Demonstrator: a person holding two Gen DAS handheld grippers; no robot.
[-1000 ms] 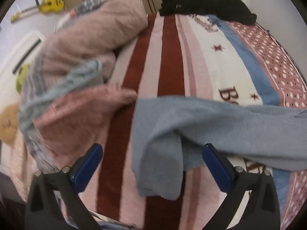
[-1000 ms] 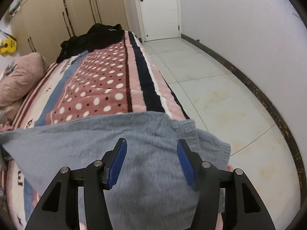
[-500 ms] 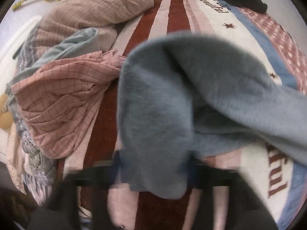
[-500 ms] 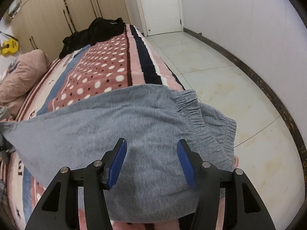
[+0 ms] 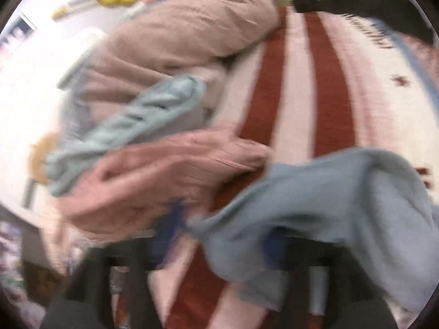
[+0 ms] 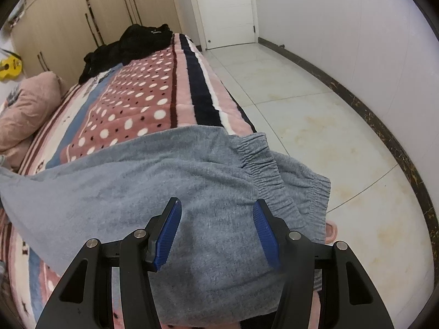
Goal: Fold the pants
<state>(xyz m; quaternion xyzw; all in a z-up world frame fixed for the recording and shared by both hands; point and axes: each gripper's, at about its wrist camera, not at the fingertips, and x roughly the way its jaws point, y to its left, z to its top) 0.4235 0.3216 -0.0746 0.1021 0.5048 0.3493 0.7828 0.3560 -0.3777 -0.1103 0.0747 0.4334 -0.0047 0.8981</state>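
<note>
Right now, right hand-held gripper (image 6: 216, 230): level, jaws wide apart over pants, gripping nothing.
Left hand-held gripper (image 5: 219, 235): blurred, grip state unclear.
Pants (image 6: 153, 192): fuzzy grey knit, ribbed elastic waistband, lower frame on bed (image 6: 142, 101).

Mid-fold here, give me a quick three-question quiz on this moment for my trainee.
1. True or false: the right tongs are shut on the pants.
2. Which hangs past the bed edge: A) waistband B) black clothes C) pillow?
3. What yellow thing leans by the wardrobe?

Key: 1 false, they are open over the fabric; 2 A; 3 a small guitar.
</note>
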